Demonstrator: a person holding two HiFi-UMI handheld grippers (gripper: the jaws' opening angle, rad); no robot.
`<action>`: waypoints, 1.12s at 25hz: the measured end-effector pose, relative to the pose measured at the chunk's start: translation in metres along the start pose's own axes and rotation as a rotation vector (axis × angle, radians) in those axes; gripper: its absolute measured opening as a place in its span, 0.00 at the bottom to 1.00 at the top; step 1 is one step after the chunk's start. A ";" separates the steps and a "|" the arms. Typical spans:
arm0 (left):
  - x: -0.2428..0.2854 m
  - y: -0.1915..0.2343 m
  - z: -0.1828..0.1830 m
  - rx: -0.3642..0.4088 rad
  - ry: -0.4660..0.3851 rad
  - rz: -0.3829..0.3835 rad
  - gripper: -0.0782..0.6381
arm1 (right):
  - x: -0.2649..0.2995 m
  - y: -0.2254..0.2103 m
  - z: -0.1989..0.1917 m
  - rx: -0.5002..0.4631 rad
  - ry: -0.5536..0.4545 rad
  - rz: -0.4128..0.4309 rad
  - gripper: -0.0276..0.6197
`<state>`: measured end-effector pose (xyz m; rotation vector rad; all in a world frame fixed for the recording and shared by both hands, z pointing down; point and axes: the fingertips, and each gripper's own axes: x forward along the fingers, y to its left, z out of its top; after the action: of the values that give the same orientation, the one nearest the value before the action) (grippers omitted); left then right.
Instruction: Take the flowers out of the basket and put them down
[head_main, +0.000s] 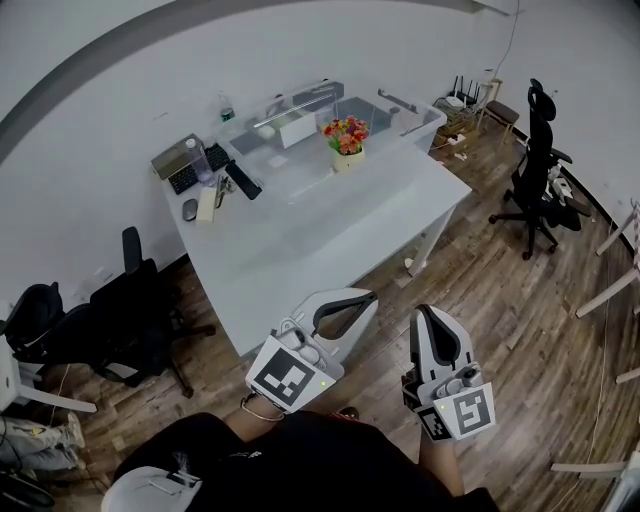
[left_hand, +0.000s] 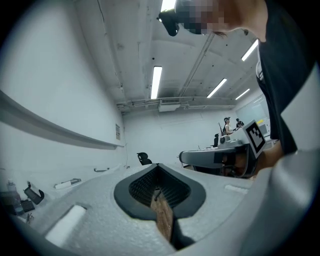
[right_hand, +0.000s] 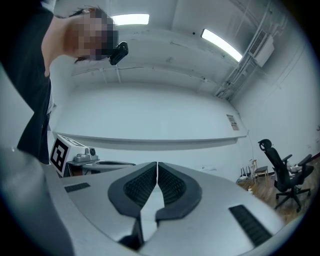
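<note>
A bunch of orange, red and pink flowers (head_main: 346, 133) stands in a small pale basket (head_main: 348, 159) near the far side of the white table (head_main: 300, 240). Both grippers hover over the floor in front of the table's near edge, well short of the basket. My left gripper (head_main: 368, 297) is shut with nothing in it; in its own view the jaws (left_hand: 158, 167) meet. Beside it, my right gripper (head_main: 424, 314) is likewise shut and empty (right_hand: 156, 165). Neither gripper view shows the flowers.
Clear plastic bins (head_main: 390, 112) line the table's back edge. A keyboard (head_main: 185, 175), bottle (head_main: 198, 160) and dark remote (head_main: 243, 180) lie at its far left. Black office chairs stand to the left (head_main: 130, 310) and right (head_main: 535, 165). Wooden floor (head_main: 520, 320) surrounds the table.
</note>
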<state>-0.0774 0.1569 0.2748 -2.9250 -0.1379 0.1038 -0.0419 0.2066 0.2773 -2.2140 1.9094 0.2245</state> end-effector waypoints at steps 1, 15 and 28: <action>0.003 0.001 -0.002 -0.002 0.011 0.008 0.12 | 0.000 -0.004 -0.001 0.005 0.002 0.009 0.06; 0.019 0.010 -0.018 -0.013 0.079 0.059 0.12 | 0.018 -0.022 -0.018 0.075 -0.001 0.091 0.06; 0.069 0.044 -0.024 0.003 0.063 0.030 0.12 | 0.058 -0.064 -0.016 0.058 0.002 0.101 0.06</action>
<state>-0.0028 0.1162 0.2848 -2.9240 -0.0841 0.0164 0.0298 0.1555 0.2822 -2.0844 2.0054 0.1808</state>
